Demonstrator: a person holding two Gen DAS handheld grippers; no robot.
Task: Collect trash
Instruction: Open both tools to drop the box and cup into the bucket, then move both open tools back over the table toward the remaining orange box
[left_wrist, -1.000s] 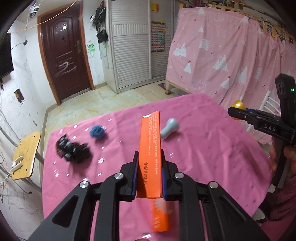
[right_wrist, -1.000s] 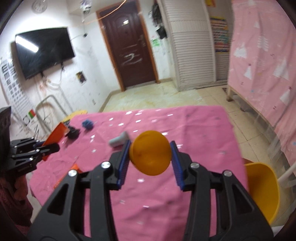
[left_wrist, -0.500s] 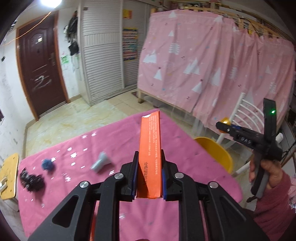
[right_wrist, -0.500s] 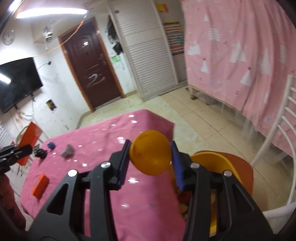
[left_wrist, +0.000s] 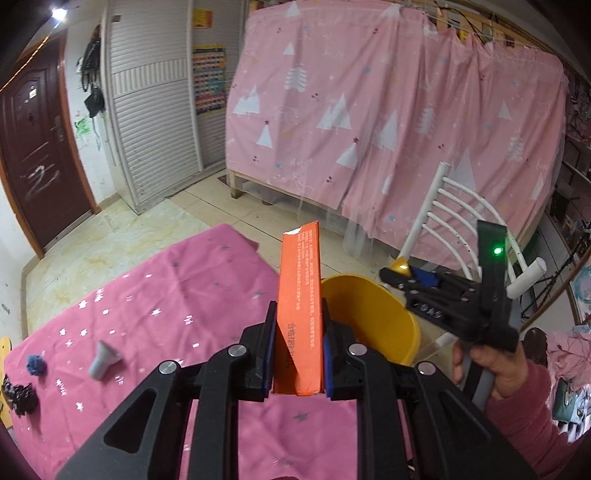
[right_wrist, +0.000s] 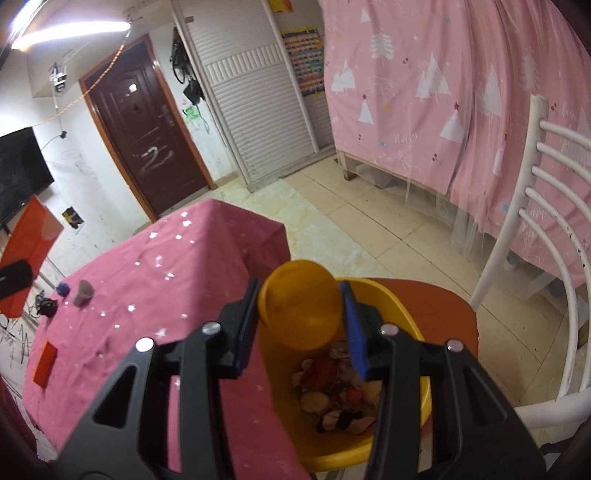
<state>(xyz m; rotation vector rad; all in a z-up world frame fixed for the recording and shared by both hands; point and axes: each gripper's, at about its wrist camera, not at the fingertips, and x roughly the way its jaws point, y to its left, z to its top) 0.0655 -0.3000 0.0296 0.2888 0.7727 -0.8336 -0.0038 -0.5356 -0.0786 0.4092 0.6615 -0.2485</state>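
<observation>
Gripping orange carton (left_wrist: 301, 317) upright, long axis pointing ahead, left claw (left_wrist: 298, 354) is hovering at table (left_wrist: 155, 295) edge, yellow bin (left_wrist: 373, 321) just beyond. Right claw (right_wrist: 300, 325), clamping orange ball (right_wrist: 300, 314), is hanging directly above bin's trash, nearer for release. Grey cap (left_wrist: 102, 360) is lying well left on table.

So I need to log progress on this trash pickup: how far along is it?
Partly done. The yellow bin on the chair already holds mixed scraps. In hand: the right gripper holds an orange ball over the bin, and the left gripper clamps an orange box. Left on the pink table: a grey piece, a blue clump, a black clump and a small orange box.
</observation>
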